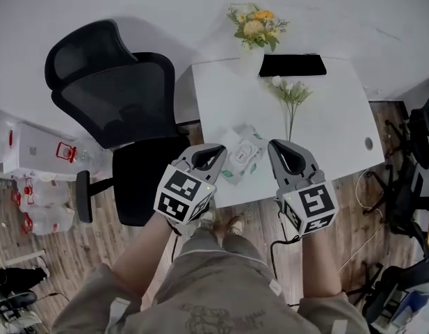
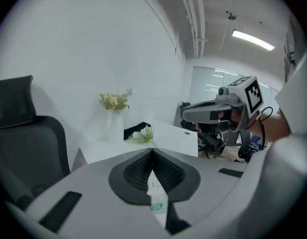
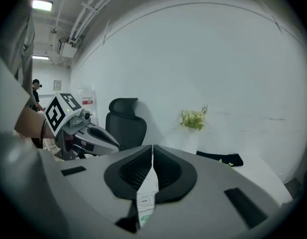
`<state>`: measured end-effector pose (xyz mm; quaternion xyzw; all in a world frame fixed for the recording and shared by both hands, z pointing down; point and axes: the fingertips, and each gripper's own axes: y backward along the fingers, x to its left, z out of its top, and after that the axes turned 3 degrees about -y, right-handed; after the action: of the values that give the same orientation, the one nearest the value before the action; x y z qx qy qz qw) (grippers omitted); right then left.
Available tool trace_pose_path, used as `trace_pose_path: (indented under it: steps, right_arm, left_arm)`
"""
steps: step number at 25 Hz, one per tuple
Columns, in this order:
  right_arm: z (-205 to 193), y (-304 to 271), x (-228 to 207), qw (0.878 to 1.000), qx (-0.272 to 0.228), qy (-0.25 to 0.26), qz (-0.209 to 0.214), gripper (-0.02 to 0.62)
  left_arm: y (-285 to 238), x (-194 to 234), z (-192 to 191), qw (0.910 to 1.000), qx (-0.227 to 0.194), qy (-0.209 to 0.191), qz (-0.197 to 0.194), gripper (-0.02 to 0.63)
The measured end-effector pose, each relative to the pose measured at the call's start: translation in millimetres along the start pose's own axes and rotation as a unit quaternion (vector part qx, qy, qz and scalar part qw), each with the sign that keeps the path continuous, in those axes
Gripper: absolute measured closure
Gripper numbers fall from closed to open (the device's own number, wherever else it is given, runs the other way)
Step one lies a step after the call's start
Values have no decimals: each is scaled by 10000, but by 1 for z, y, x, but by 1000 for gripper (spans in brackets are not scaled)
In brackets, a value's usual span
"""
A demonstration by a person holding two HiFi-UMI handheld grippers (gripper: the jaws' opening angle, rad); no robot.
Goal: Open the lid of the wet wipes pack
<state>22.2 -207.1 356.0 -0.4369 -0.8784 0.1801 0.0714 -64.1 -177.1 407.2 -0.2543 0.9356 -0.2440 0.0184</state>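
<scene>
So, the wet wipes pack [image 1: 242, 153] was found lying a bit crumpled near the near edge of the white table [image 1: 325, 117], lid side up, with small green marks at its near corners. Both grippers were held above that edge, one on each side of the pack, and as far as could be made out the pack was touched by neither.

The left gripper [image 2: 152, 150] was clenched, its jaws pressed together with nothing sticking out past the tips. Only a thin white strip with a small label and a green mark could be seen through the slit under them, which looked like the pack below. Same story for the right gripper [image 3: 152, 146]: jaws squeezed tight, nothing gripped, and a strip with a little label was visible in the slit.

Around it, fwiw:
- A white flower sprig [image 1: 290, 92] was laid on the table just far-right of the pack, its stem ending close to the right gripper's tip.
- A flat black item [image 1: 292, 65] was set at the far edge, and a yellow bouquet [image 1: 256, 25] was stood just beyond it against the wall.
- A round cable hole [image 1: 368, 143] was seen well off to the right of the tabletop.
- A black office chair [image 1: 110, 92] was parked right against the table's left side, close to the left gripper.
- White storage with red bits [image 1: 33, 152] was piled on the wooden floor [image 1: 346, 214] at far left, and more dark chairs [image 1: 416, 131] were crowded in at the right.
</scene>
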Motion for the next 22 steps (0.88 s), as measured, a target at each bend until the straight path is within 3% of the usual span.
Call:
trace_pose_path:
  steps: [7,14,19,22]
  right_arm:
    - [54,58,7,9963,-775,189,-315,561]
    - [84,101,29,9899,-1367,164,-344,561]
    - [83,124,43,9879,-1503,-53,-367,561]
    - [81,133,51,9879,-1516,-71,-313,561]
  left_arm:
    - [36,-18,57,9969,-659,-433,48,589]
    - [79,-43,99,9858,-929,-1394,76,589]
    - [106,-57,113,9823,-1204,-1434,1,589]
    - [116,-62,115,9830,-1349,-1243,28,589]
